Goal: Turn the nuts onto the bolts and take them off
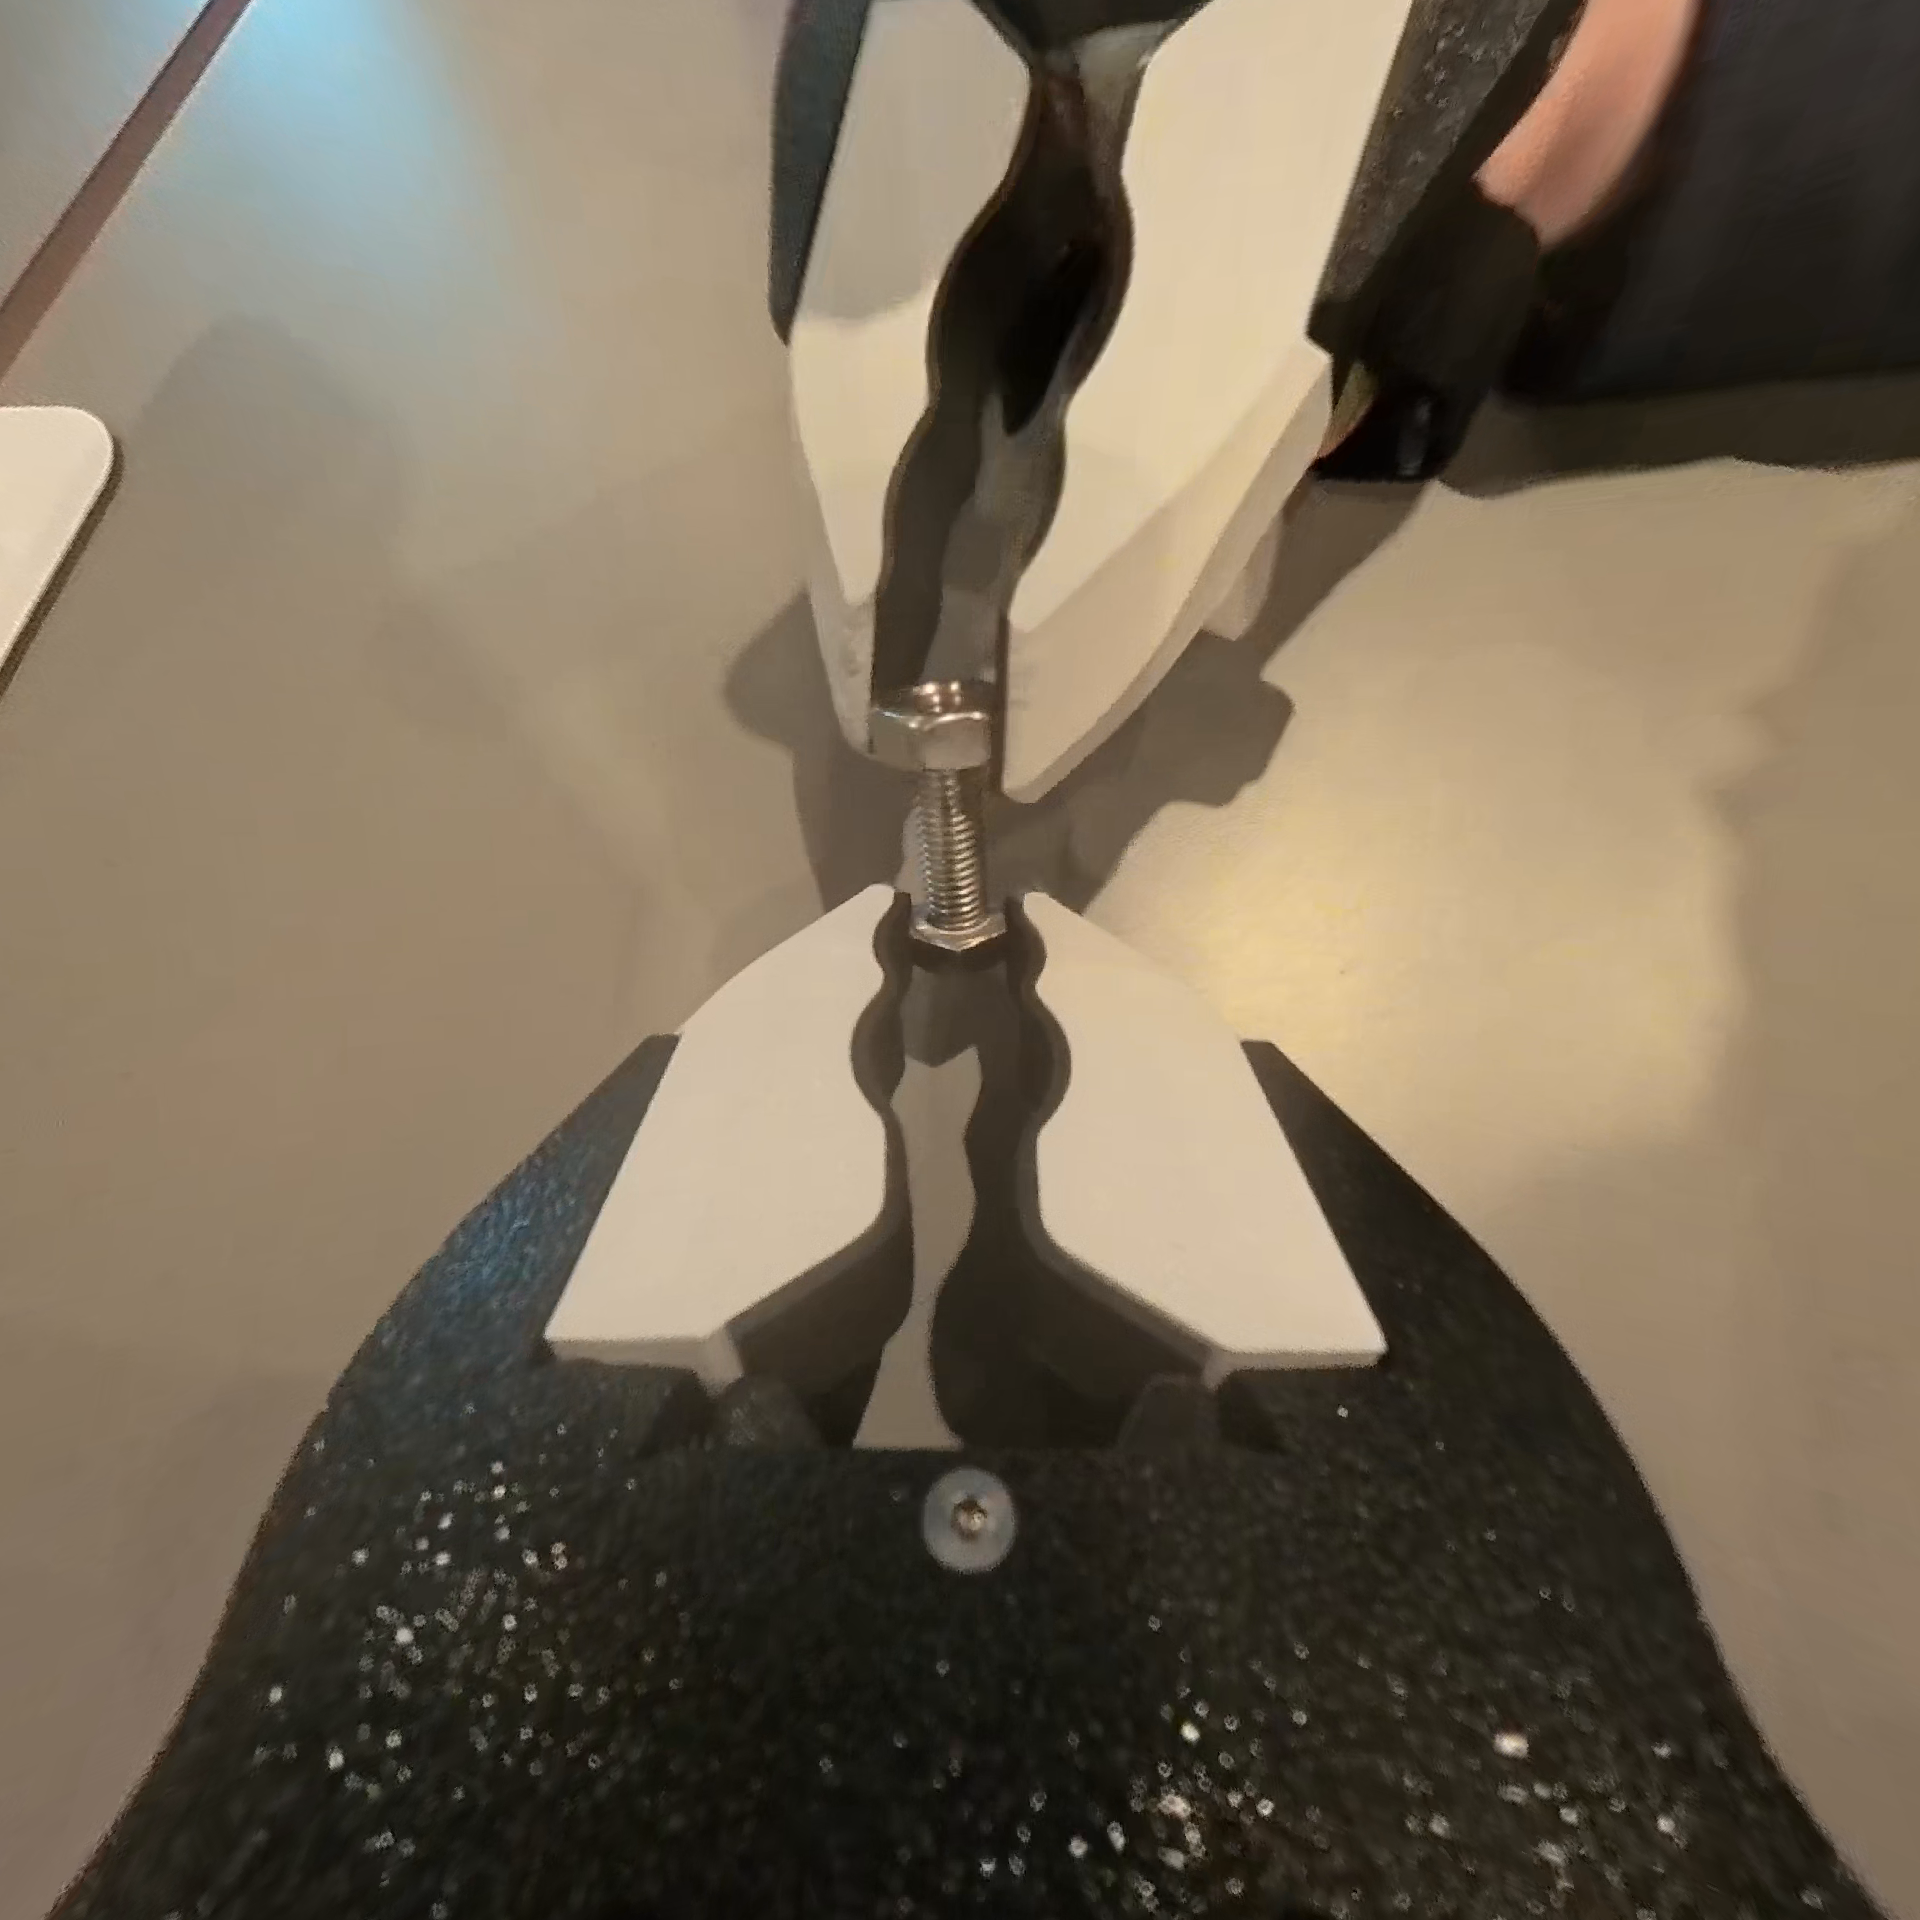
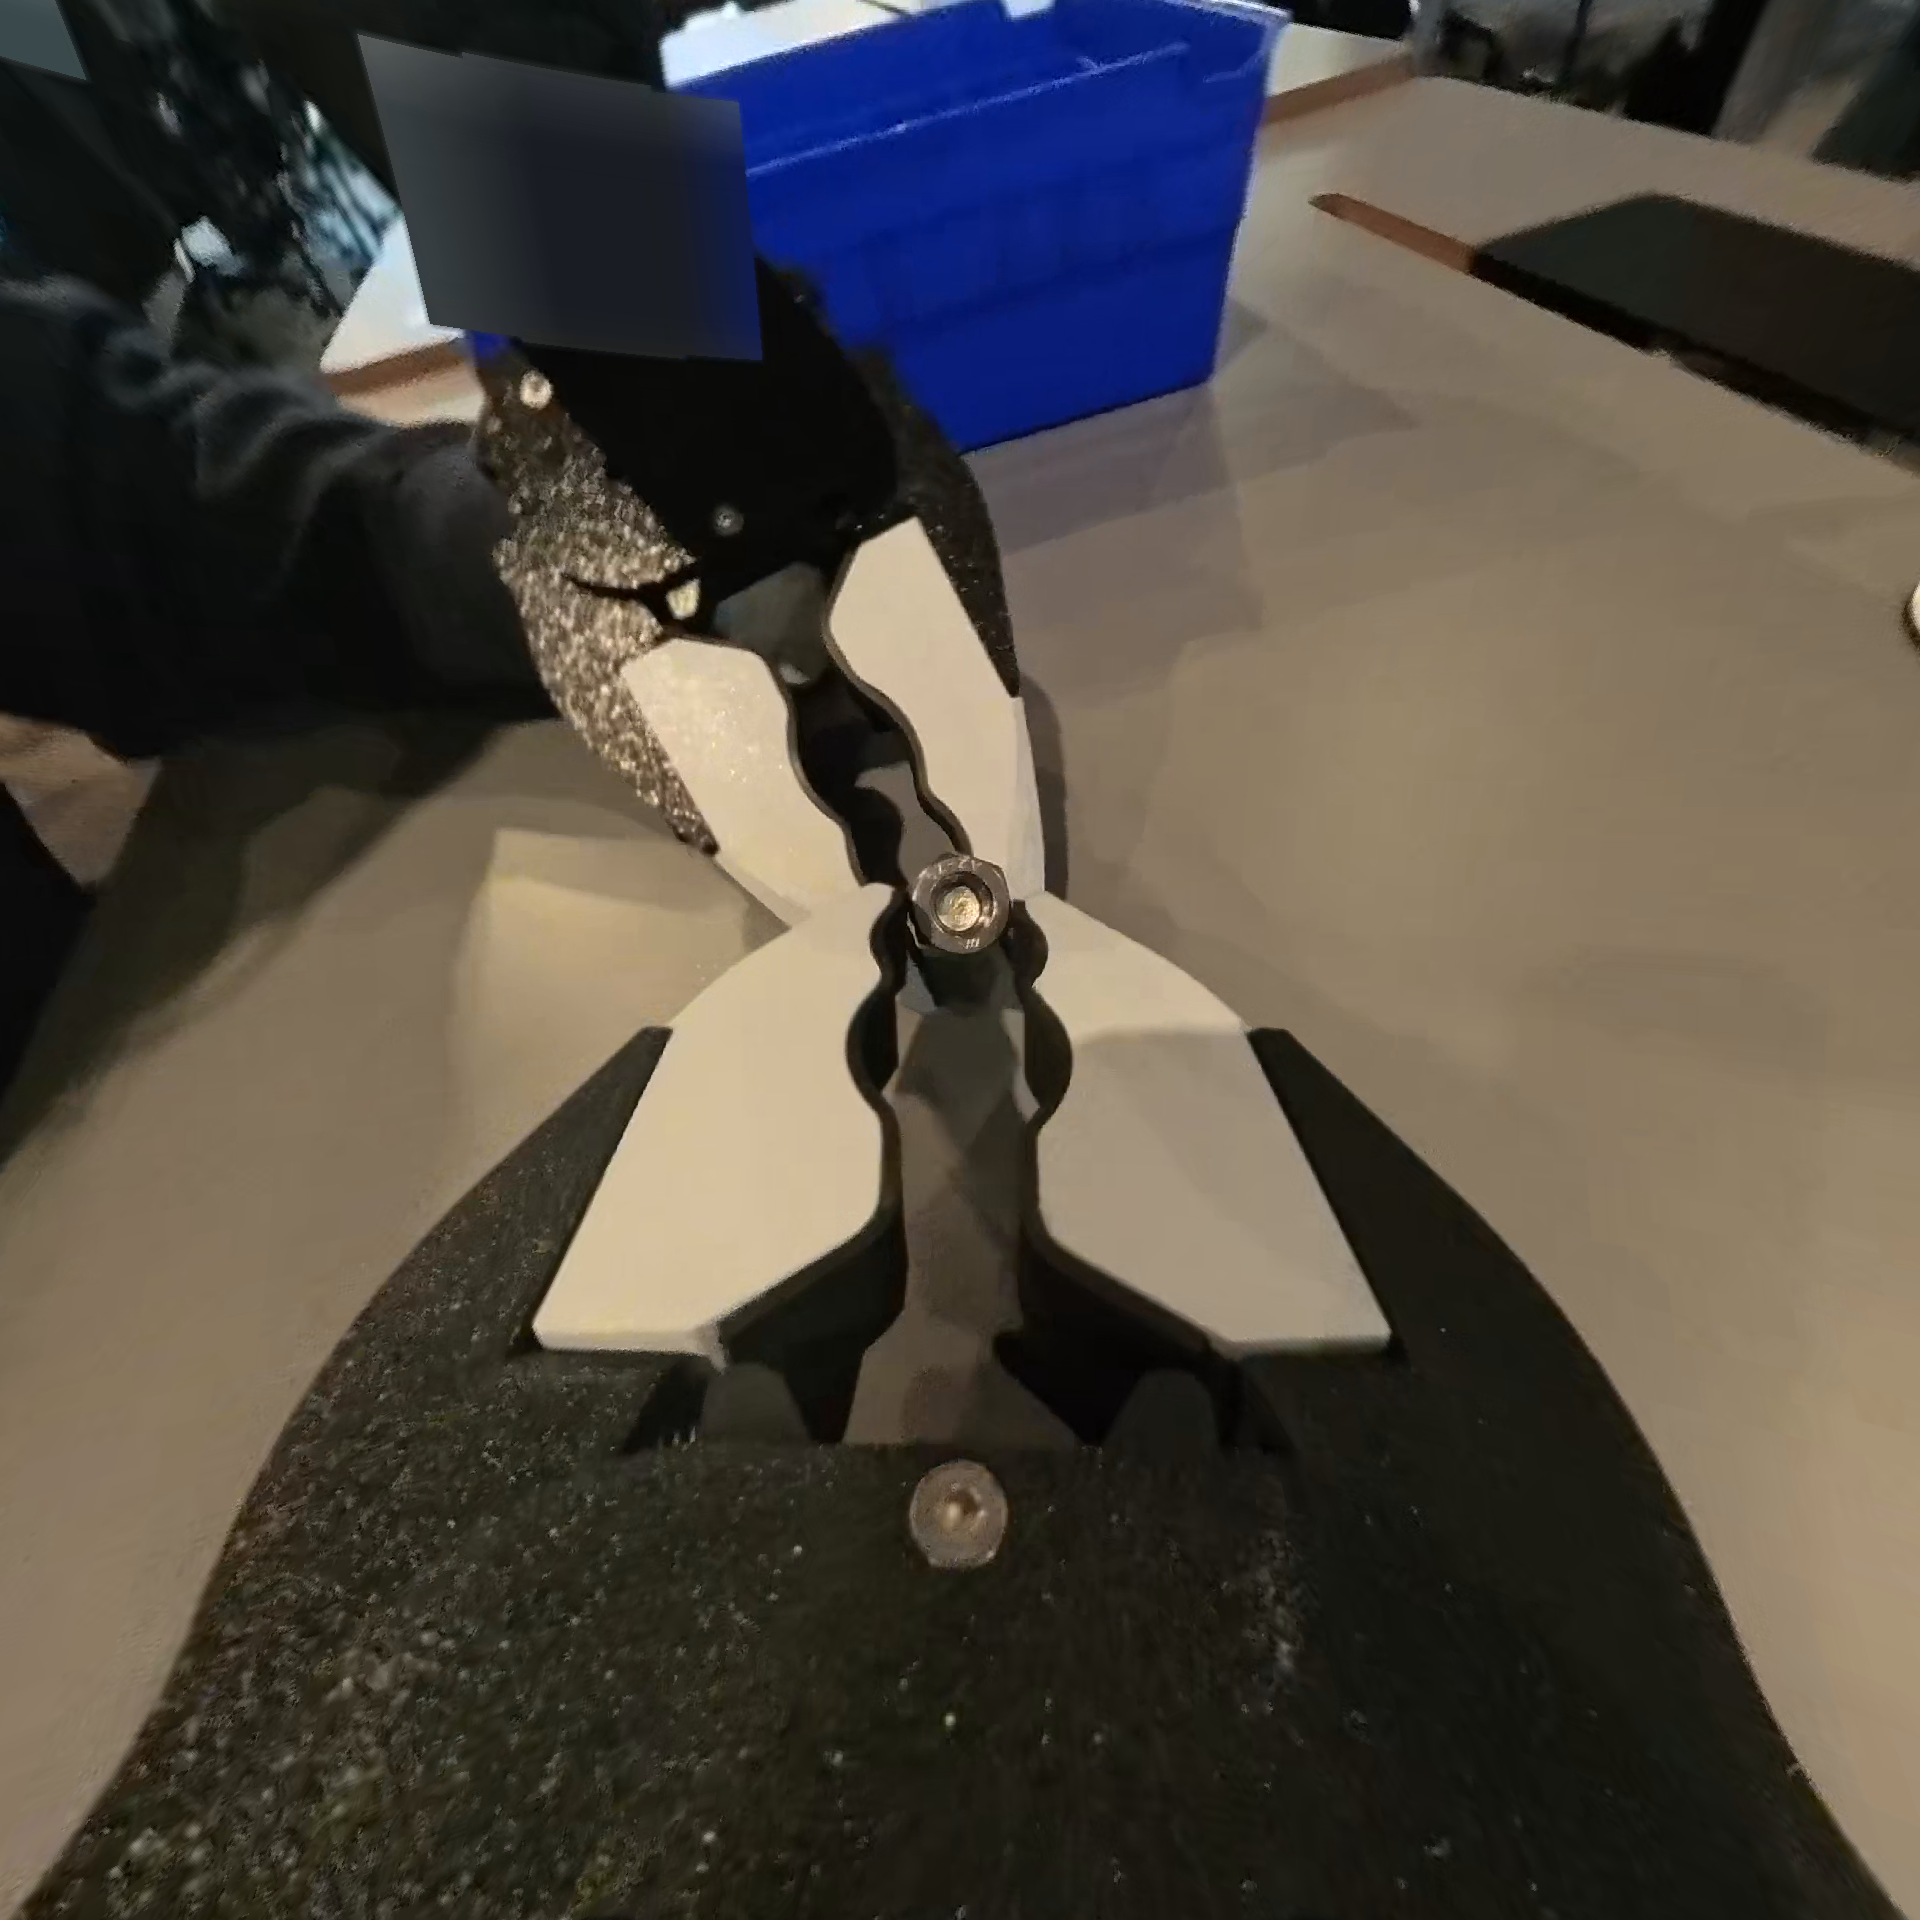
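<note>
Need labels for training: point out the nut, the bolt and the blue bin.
nut [image 1: 928, 736], left wrist view, hex side face.
bolt [image 1: 948, 852], left wrist view, threaded shank.
blue bin [image 2: 997, 239], right wrist view, near wall.

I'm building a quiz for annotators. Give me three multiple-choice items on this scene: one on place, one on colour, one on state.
1. Where is the nut?
A. On the table
B. On the bolt's thread end
C. In the bin

2. What colour is the bin?
A. Blue
B. Red
C. Green

3. The left gripper is:
A. Open, empty
B. Out of view
C. Shut on the bolt's head

B: the nut sits on the bolt, between the right gripper fingers.
A: the bin is blue.
C: the left gripper clamps the head.
</note>
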Tool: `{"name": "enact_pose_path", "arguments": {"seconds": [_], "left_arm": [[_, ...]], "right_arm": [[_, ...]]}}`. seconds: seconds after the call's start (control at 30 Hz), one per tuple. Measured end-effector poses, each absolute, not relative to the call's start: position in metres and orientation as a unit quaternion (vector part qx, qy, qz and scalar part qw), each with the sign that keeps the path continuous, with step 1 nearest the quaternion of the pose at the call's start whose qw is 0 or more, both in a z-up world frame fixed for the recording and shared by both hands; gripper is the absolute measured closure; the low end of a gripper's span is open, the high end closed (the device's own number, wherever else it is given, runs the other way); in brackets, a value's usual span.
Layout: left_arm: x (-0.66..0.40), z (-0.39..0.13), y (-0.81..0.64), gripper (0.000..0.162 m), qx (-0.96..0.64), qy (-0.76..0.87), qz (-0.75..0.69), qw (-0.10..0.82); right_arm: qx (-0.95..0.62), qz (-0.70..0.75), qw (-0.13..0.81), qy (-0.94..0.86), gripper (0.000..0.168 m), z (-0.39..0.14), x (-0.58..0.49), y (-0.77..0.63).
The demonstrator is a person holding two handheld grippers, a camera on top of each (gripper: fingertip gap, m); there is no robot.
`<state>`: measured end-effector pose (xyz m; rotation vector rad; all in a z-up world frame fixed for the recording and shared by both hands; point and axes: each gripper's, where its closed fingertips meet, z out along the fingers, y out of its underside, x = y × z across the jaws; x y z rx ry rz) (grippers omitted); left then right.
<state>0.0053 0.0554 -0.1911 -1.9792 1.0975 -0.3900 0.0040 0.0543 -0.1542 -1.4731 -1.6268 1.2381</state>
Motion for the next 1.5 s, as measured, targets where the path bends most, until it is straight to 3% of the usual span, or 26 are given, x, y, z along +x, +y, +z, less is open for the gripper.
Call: {"name": "enact_pose_path", "arguments": {"seconds": [0.47,0.6,0.83,1.13,1.23,1.4,1.5], "left_arm": [[0.010,-0.191,0.052,0.145,-0.777,0.447,-0.175,0.407],[0.009,-0.191,0.052,0.145,-0.782,0.434,-0.189,0.406],[0.009,-0.191,0.052,0.145,-0.782,0.437,-0.179,0.406],[0.008,-0.191,0.052,0.145,-0.783,0.435,-0.178,0.407],[0.008,-0.191,0.052,0.145,-0.784,0.435,-0.178,0.406],[0.009,-0.191,0.052,0.145,-0.783,0.438,-0.174,0.405],[0.009,-0.191,0.052,0.145,-0.783,0.439,-0.172,0.406]], "right_arm": [[-0.351,0.403,0.398,-0.745,0.150,-0.153,0.007,0.051],[-0.381,0.422,0.381,-0.729,0.150,-0.152,0.004,0.054],[-0.554,0.487,0.278,-0.615,0.120,-0.146,0.004,0.063],[-0.628,0.464,0.299,-0.548,0.123,-0.150,0.007,0.072],[-0.622,0.417,0.291,-0.595,0.135,-0.160,0.024,0.073],[-0.610,0.466,0.267,-0.583,0.127,-0.150,0.015,0.060],[-0.618,0.452,0.251,-0.593,0.131,-0.158,0.008,0.055]]}}
